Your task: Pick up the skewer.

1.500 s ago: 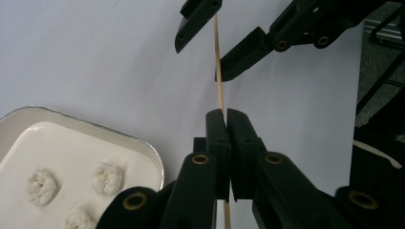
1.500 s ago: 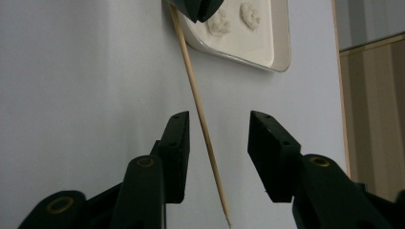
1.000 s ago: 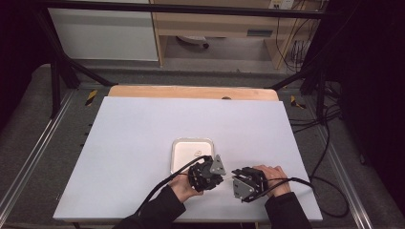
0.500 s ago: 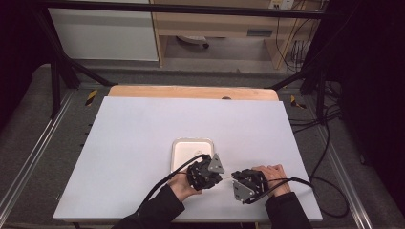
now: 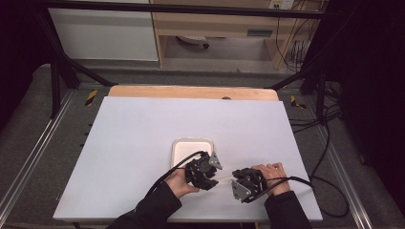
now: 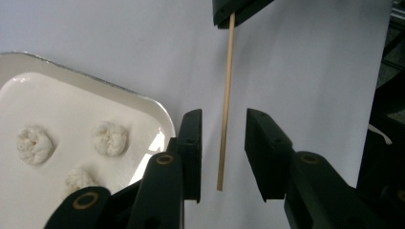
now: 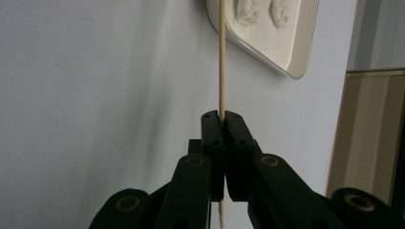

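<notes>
Item 1. Right tool (image 7: 220,117): my jaws closed tight on a thin wooden skewer (image 7: 221,57), gripped partway along; a short tail sticks out behind the jaws, and the long end runs fwd toward the tray. In the high view this tool (image 5: 234,180) sits near the front edge of the surface (image 5: 143,129), at right.

Item 2. Left tool (image 6: 223,143): jaws apart, holding nothing. The skewer's (image 6: 225,100) free end hangs between them, touching neither jaw as far as I can tell. High view puts this tool (image 5: 213,172) just beside the tray's near-right corner.

Item 3. Skewer (image 5: 223,177): bridges the gap btwn both tools, held by the right one.

Item 4. Tray (image 6: 143,102): shallow, white, rounded corners, on the white surface. Contents: approx three small white lumps (image 6: 110,138), prob. dough or rice balls; can't tell which. The right gripper view shows two of them (image 7: 247,10) near the tray's (image 7: 296,47) rim.

Step in hand, my judgement: passing or steadying the skewer btwn tools, likely before spearing a lump. To do it well:
- keep right tool clamped until left has bitten
- centre the stick btwn left jaws, then close square on it, not near the tip
- keep the stick straight; thin wood will bend or snap if the tools twist against each other
</notes>
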The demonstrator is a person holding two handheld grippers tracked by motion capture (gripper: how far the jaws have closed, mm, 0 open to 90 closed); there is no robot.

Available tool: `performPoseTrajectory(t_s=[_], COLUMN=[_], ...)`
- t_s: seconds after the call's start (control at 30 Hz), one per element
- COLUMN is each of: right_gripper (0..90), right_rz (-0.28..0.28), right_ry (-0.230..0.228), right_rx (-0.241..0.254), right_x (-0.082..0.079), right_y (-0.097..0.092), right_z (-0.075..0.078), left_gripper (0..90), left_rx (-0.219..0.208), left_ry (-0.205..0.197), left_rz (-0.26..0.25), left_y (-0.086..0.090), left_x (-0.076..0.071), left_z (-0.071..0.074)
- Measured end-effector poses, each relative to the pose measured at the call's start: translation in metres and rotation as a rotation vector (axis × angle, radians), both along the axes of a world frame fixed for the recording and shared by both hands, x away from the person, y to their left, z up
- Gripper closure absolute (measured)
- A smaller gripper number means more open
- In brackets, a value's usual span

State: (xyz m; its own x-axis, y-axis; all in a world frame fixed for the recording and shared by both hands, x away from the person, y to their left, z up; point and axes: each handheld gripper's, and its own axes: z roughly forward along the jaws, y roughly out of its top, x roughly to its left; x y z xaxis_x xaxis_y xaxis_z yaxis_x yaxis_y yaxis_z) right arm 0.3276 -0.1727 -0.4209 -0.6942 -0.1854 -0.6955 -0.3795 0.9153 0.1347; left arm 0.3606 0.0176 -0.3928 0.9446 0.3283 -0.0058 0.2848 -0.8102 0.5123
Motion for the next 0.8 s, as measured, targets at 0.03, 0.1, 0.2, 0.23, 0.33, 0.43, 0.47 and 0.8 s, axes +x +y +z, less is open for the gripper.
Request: performPoseTrajectory(t_s=[0.03,0.1,0.2,0.23,0.33,0.43,0.47,0.8], right_gripper=[88.9,88.9,88.9,88.9,88.9,88.9,88.9,89.0], right_rz=[0.003,-0.003,0.005,0.008,0.02,0.013,0.016,0.029], right_ry=[-0.003,-0.004,-0.013,-0.011,-0.023,-0.021,-0.026,-0.039], right_rx=[-0.01,-0.012,-0.03,-0.036,-0.059,-0.073,-0.079,-0.096], right_x=[0.0,0.0,0.001,0.001,0.002,0.001,0.001,-0.001], right_y=[0.001,0.003,0.005,0.006,0.009,0.011,0.011,0.012], right_z=[0.001,0.001,0.002,0.002,0.002,0.001,0.001,0.001], left_gripper=[67.5,70.2,75.7,77.3,81.5,84.8,85.4,87.8], left_rx=[0.01,0.029,0.046,0.046,0.068,0.082,0.088,0.12], left_ry=[0.005,0.014,0.012,0.016,0.011,0.001,-0.003,-0.011], left_rz=[0.003,0.003,0.002,0.002,-0.002,-0.005,-0.004,-0.013], left_y=[0.0,-0.001,-0.003,-0.004,-0.007,-0.01,-0.011,-0.015], left_x=[0.001,0.002,0.002,0.002,0.003,0.002,0.002,0.0], left_z=[0.0,-0.001,-0.002,-0.003,-0.004,-0.004,-0.005,-0.007])
